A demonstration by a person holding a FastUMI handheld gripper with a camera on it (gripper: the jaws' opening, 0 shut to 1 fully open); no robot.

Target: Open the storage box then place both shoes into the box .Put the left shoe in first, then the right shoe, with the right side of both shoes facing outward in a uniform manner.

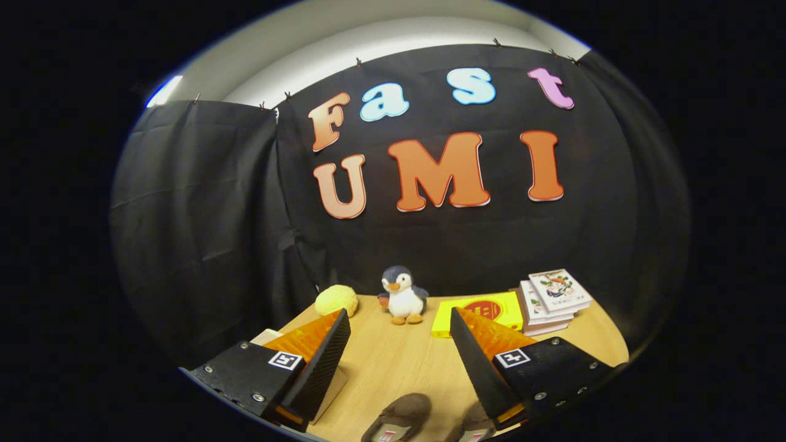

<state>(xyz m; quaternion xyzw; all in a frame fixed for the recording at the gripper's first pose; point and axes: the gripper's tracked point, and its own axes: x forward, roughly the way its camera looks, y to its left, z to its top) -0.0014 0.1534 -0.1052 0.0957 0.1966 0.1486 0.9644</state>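
Gripper [399, 344] spread wide, holding nothing, hovering above the wooden table [393, 362]. Two brown shoes sit near, low between the fingers: left one [399, 417] in the gap, right one [476, 423] partly under the right finger; a pale box corner [328, 387] shows beside the left finger. Far side: yellow ball [336, 299], plush penguin [402, 294], yellow box [485, 310], book stack [556, 298] on the right.

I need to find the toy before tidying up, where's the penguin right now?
In the gripper view, the plush penguin stands upright on the wooden table by the black cloth, beyond the open fingers, between a yellow ball and a yellow box.
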